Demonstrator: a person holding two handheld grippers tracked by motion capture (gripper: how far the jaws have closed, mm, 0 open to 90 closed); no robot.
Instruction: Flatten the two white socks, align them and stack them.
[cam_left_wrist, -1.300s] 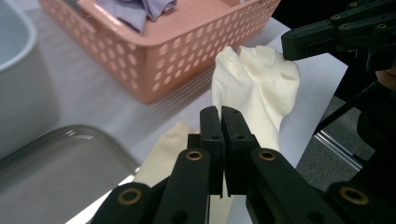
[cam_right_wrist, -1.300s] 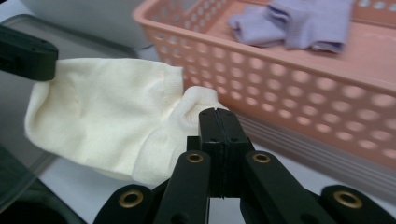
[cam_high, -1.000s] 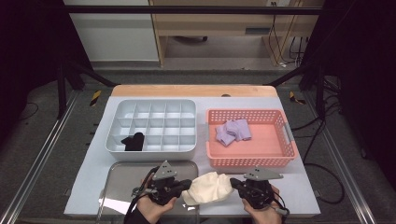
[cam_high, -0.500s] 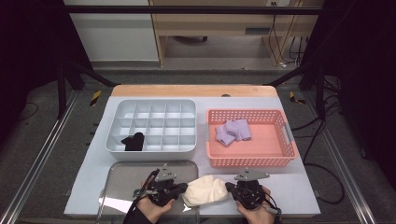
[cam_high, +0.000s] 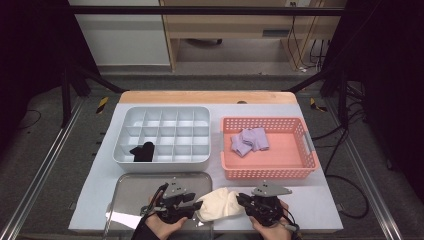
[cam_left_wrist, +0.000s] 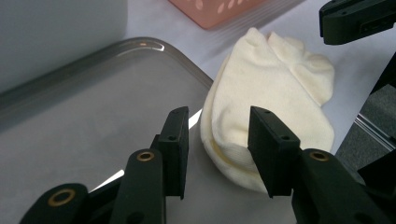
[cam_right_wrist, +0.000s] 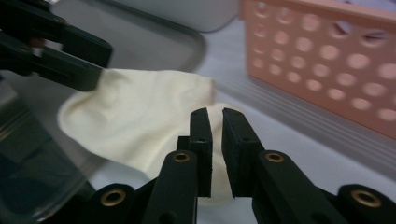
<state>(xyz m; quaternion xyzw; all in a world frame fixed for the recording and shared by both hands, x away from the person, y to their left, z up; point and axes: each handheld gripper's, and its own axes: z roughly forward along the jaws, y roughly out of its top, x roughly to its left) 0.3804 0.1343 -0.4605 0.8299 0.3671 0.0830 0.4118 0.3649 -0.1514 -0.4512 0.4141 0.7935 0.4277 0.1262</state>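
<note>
High view: a cream sock is seen at the table's near edge, partly over the steel tray. It is straddled by the spread jaws of the left gripper and pinched (near one end) by the right gripper.

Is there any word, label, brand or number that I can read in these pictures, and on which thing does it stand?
None: no readable text on the cream sock, the metal tray, the divided box, the pink basket, or the left hand-held gripper and right hand-held gripper.
</note>
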